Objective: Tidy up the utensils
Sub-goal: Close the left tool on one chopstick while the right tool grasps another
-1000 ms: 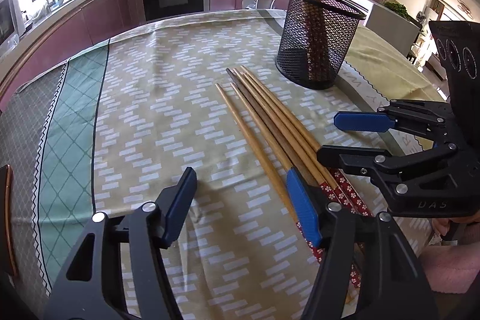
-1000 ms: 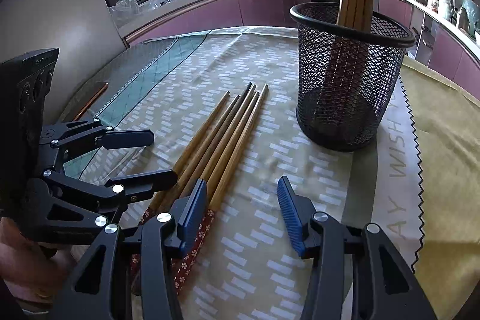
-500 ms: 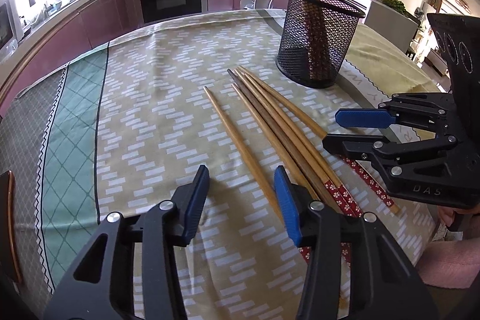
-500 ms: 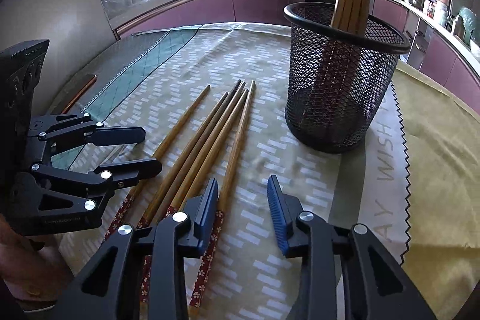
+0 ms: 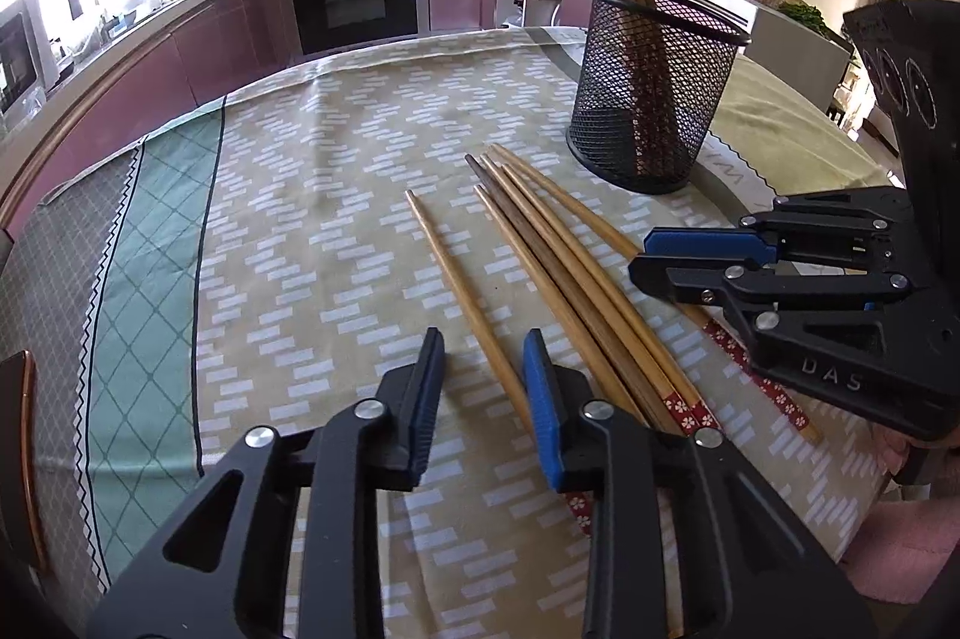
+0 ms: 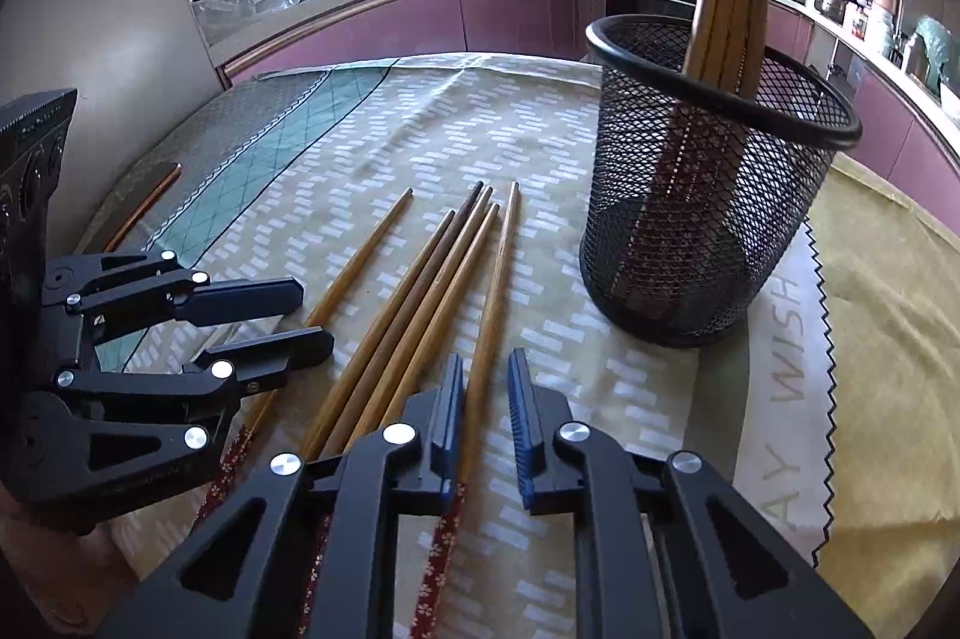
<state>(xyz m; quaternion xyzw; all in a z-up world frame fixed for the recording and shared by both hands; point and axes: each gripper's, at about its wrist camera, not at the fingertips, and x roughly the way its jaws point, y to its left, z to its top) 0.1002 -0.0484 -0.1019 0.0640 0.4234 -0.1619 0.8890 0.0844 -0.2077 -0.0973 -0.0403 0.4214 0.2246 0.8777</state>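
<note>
Your left tool (image 5: 483,339) is closing around the lone chopstick (image 5: 456,279), which lies apart at the 9 o'clock side of the bundle (image 6: 420,303). The stick sits between the pads, but they don't press it yet. Your right tool (image 6: 486,360) is pinched narrow on the outermost chopstick (image 6: 498,267) at the bundle's 3 o'clock edge. You've chosen edge sticks, probably so each comes away singly. All lie on the worktop (image 5: 300,219), their red-patterned ends toward you for gripping. The mesh holder (image 6: 708,231), at 1 o'clock, already keeps several upright.
</note>
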